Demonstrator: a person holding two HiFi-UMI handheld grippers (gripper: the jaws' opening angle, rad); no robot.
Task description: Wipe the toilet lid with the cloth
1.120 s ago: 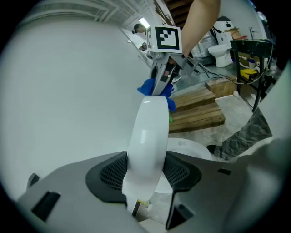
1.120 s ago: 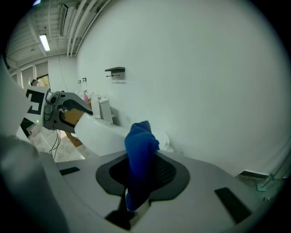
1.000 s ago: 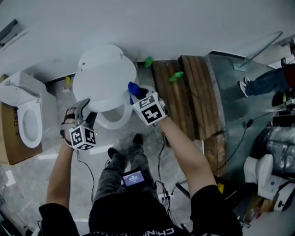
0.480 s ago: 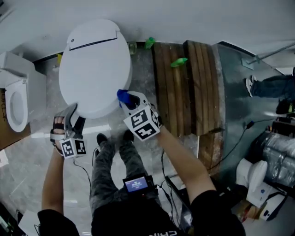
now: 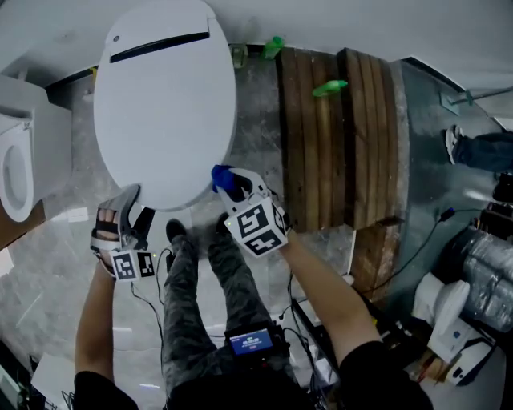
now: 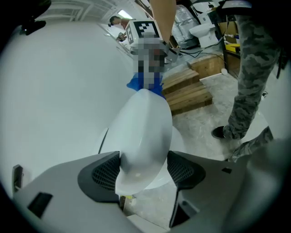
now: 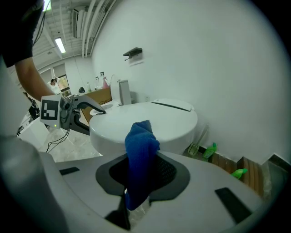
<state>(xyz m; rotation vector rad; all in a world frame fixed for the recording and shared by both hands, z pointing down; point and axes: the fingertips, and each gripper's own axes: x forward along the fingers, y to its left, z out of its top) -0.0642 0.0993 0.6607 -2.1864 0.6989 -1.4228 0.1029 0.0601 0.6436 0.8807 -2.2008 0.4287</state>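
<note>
Toilet lid (image 5: pixel 164 104) lies closed in the head view, and we see a glossy, smooth white oval. The left gripper (image 5: pixel 135 205) is at its front rim; the right gripper (image 5: pixel 237 186) just beside it clamps the cloth (image 5: pixel 222 177). In the left gripper view we catch the jaws just opening wide, with the lid's rounded rim between them. In the right gripper view we see the fuzzy blue cloth pinched upright, near the lid.

White wall (image 5: pixel 361 24), grey marbled floor (image 5: pixel 48 264), wooden pallet (image 5: pixel 337 144) lying at right
</note>
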